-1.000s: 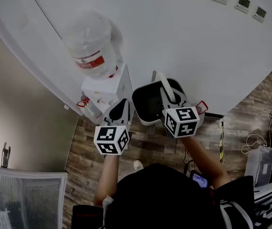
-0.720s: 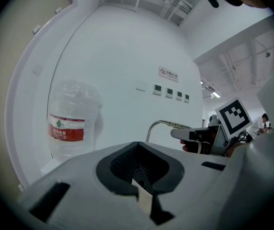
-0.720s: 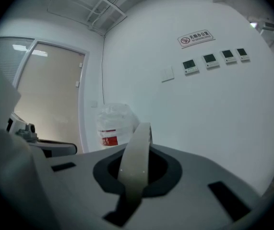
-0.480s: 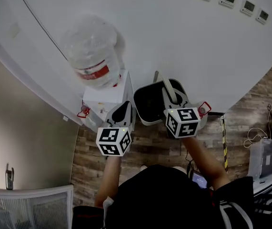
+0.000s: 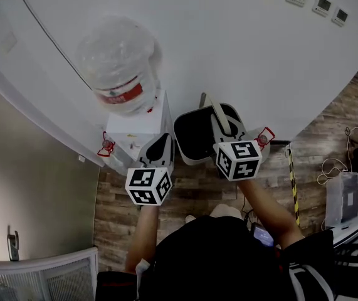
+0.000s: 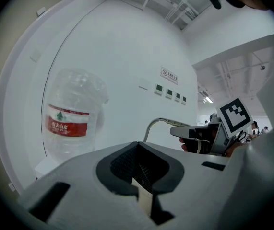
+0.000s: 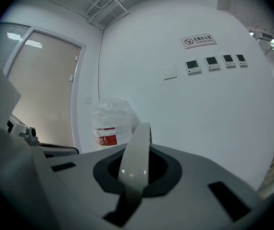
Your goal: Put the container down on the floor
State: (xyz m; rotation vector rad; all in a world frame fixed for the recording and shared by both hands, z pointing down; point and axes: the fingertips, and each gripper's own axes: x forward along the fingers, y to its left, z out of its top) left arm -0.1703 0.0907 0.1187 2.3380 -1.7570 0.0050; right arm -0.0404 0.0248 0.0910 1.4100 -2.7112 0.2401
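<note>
The container (image 5: 194, 137) is a light grey bin with a dark inside and a pale curved carrying handle (image 5: 213, 105) arching over its mouth. It sits between the two tools, close to the white wall and just beside the water dispenser (image 5: 140, 123) with its clear bottle (image 5: 119, 61), over the wooden floor (image 5: 191, 190). The right tool (image 5: 224, 126) is clamped on the handle. The left tool (image 5: 165, 139) pinches a thin pale edge at the bin's left rim, and only a sliver of that edge shows. The bin's base is hidden, so whether it touches the floor cannot be told.
</note>
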